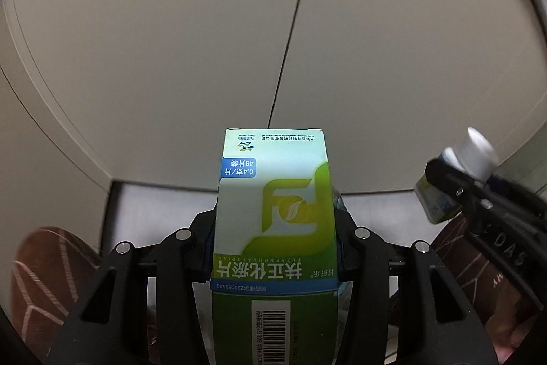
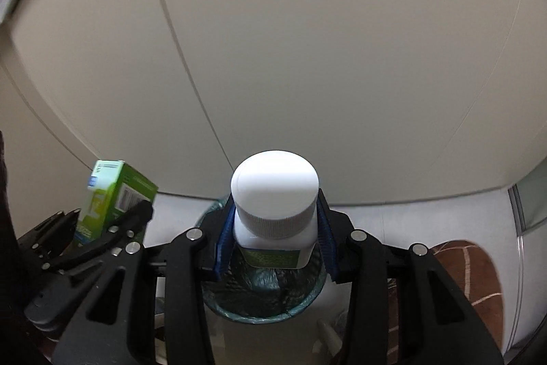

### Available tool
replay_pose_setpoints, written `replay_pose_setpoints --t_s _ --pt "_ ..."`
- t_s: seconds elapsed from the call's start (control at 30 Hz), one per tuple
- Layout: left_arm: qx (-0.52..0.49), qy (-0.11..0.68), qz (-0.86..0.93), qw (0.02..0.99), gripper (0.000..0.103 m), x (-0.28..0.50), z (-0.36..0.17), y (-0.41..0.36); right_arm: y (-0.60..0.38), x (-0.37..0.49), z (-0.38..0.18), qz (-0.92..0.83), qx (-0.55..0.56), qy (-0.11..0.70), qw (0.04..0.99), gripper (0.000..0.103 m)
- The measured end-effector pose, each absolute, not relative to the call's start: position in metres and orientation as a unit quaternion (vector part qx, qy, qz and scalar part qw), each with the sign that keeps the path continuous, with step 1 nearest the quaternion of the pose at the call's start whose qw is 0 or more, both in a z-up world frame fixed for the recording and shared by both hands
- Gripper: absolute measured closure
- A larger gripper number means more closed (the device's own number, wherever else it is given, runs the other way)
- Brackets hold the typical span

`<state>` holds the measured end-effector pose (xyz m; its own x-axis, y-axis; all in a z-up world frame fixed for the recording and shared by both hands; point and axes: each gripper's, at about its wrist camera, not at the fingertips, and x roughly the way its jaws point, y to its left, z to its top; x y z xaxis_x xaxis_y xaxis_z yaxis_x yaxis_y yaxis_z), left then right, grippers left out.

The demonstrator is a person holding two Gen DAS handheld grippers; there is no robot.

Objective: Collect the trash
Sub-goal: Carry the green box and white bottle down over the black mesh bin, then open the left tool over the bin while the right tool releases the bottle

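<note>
A green and white medicine box stands upright between the black fingers of my left gripper, which is shut on it. My right gripper is shut on a white pill bottle with a ribbed white cap, its blue pads pressing on the bottle's shoulders. Just below the bottle is the round mouth of a trash bin lined with a dark green bag. The left gripper with the box shows at the left of the right wrist view. The right gripper with the bottle shows at the right of the left wrist view.
Beige cabinet doors with a thin seam fill the background of both views, and a pale grey floor runs along their foot. A brown mat with pale lines lies right of the bin; another brown patterned patch shows at the lower left.
</note>
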<state>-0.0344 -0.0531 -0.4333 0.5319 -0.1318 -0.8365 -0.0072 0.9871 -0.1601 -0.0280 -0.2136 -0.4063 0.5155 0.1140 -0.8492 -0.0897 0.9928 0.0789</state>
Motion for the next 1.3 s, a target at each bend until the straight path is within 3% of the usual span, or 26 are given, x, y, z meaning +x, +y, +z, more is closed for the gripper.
replay_pose_setpoints --t_s 0.27,0.53,1.07,1.3 --pt "-0.068 0.535 -0.048 0.840 0.056 -0.009 -0.486 -0.062 -0.205 -0.008 -0.451 0.046 0.008 0.536 0.843 0.063" --pt "-0.080 0.554 -0.068 0.826 0.053 -0.003 -0.499 -0.061 -0.211 -0.001 -0.448 0.027 0.038 0.539 0.841 0.063" --pt "-0.059 0.518 -0.022 0.853 0.007 -0.008 -0.468 -0.040 -0.230 0.011 -0.433 0.074 0.042 0.536 0.840 0.063" --pt "-0.052 0.523 -0.002 0.851 0.006 -0.005 -0.465 -0.030 -0.229 0.010 -0.448 0.099 0.028 0.545 0.832 0.063"
